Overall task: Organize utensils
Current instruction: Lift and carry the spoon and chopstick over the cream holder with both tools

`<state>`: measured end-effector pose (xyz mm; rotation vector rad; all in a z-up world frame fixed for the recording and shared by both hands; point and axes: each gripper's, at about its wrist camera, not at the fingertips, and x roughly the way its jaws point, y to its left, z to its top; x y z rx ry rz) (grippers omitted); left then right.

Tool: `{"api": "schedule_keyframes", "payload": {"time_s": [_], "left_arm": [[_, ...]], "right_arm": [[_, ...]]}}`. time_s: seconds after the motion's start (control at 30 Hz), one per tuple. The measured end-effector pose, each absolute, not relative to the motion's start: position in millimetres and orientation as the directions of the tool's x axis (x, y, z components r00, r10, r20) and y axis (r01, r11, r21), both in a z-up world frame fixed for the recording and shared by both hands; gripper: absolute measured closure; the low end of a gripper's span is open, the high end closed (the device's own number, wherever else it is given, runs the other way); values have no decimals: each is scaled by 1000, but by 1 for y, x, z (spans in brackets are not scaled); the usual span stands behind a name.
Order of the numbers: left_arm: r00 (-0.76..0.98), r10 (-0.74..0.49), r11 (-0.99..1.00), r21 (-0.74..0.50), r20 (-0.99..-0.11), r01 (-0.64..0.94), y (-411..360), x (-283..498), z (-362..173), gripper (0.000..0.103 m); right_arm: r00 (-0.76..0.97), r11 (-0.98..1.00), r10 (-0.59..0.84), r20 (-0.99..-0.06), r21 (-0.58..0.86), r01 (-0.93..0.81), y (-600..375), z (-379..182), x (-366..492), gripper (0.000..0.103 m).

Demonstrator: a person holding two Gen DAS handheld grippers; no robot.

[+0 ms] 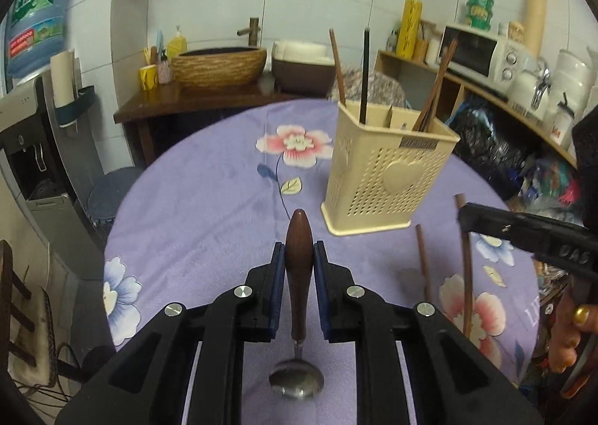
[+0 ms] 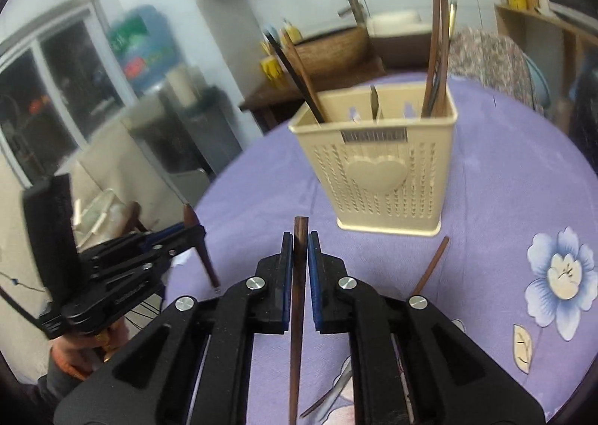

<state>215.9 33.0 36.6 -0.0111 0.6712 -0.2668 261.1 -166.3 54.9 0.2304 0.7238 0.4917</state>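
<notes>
Left hand-held gripper (image 1: 299,257) clamps smooth wooden-handled spoon (image 1: 298,275) near perforated caddy (image 1: 385,171).

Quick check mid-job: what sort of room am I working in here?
Most likely a home kitchen or dining corner. A microwave sits on a side shelf, a basin with a tap stands against the tiled wall, and the cream utensil holder is on a round table with a floral cloth.
</notes>
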Motion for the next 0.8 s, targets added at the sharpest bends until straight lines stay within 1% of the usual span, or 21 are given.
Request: {"api": "schedule_keyframes", "payload": {"time_s": [0.13, 0.27, 0.63, 0.8], "left_arm": [[767, -269, 961, -115, -582, 251, 36, 205, 48, 87], [769, -273, 961, -120, -578, 250, 33, 208, 49, 87], [770, -293, 954, -125, -567, 271, 31, 211, 60, 87], [773, -320, 945, -127, -548, 302, 23, 216, 82, 87]], "right_arm": [[674, 856, 517, -528, 327, -400, -172, 82, 232, 94], [681, 854, 520, -515, 311, -417, -176, 92, 222, 94], [693, 849, 529, -491, 305, -432, -180, 109, 222, 94], [710, 848, 530, -463, 284, -448, -182, 135, 229, 94]]}}
